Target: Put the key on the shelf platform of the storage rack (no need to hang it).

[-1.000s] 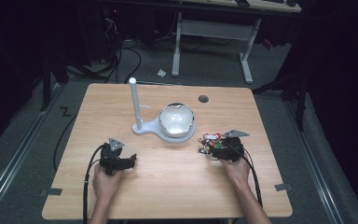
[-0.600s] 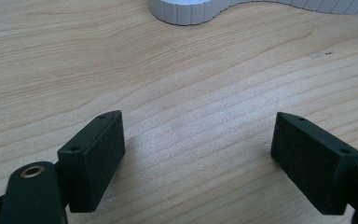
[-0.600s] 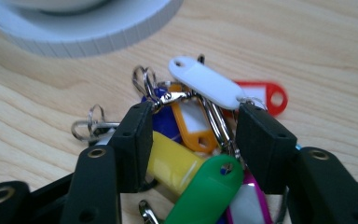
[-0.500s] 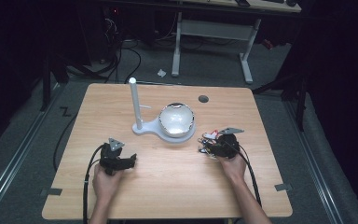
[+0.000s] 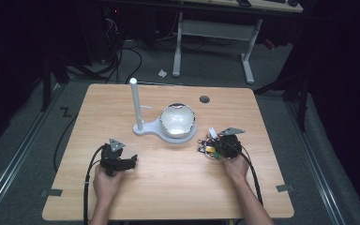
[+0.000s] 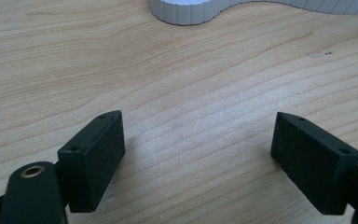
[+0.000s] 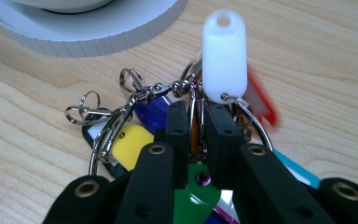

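Observation:
A bunch of key tags on metal rings (image 7: 168, 112) lies just off the white stand's round base (image 7: 88, 28); in the high view the bunch of key tags (image 5: 207, 146) sits right of the table's middle. My right gripper (image 7: 196, 109) is shut on a ring of the bunch, and a white tag (image 7: 224, 56) sticks up past its jaws. Yellow, blue, green and red tags spread around them. My left gripper (image 6: 198, 144) stands open over bare wood, nothing between its jaws. In the high view the left gripper (image 5: 132, 161) rests at the front left.
A white stand with an upright post (image 5: 135, 103) and a round bowl-like dish (image 5: 178, 120) sits mid-table. A dark round hole (image 5: 204, 99) marks the table's far side. Cables trail from both grippers over the front edge. A desk frame stands beyond the table.
My right gripper has shifted a little left and toward the stand's base with the bunch of tags. The left gripper has stayed put.

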### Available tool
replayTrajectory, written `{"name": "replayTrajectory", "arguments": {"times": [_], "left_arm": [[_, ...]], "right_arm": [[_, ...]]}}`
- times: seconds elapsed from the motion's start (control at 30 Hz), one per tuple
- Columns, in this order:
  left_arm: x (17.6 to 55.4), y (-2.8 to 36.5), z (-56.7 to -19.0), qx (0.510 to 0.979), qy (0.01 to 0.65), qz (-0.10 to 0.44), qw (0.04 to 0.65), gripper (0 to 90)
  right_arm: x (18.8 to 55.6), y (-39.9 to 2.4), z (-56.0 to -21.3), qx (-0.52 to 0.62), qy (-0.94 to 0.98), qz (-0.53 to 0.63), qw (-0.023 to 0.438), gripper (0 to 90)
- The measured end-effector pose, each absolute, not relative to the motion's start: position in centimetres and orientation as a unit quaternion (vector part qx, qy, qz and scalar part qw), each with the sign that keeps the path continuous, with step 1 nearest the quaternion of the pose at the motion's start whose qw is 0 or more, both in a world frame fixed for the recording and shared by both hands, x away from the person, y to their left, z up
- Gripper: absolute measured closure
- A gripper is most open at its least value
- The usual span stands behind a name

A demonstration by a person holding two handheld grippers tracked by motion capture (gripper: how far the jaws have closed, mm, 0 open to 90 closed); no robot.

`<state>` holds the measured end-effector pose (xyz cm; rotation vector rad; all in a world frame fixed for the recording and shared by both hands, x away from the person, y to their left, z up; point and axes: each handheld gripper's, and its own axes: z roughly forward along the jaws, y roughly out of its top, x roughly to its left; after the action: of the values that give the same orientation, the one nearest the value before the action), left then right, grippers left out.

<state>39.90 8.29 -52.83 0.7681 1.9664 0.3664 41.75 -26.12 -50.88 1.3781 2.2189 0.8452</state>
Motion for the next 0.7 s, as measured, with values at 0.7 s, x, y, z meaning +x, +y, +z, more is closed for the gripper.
{"name": "replayTrajectory", "arguments": {"times": [0.7], "left_arm": [[39.9,8.3,-52.8,0.315,0.805,0.15,0.479,17.9]], "right_arm": [[39.5,-27.5,-46.9,0.462,0.784,0.361,0.204,84.5]]}}
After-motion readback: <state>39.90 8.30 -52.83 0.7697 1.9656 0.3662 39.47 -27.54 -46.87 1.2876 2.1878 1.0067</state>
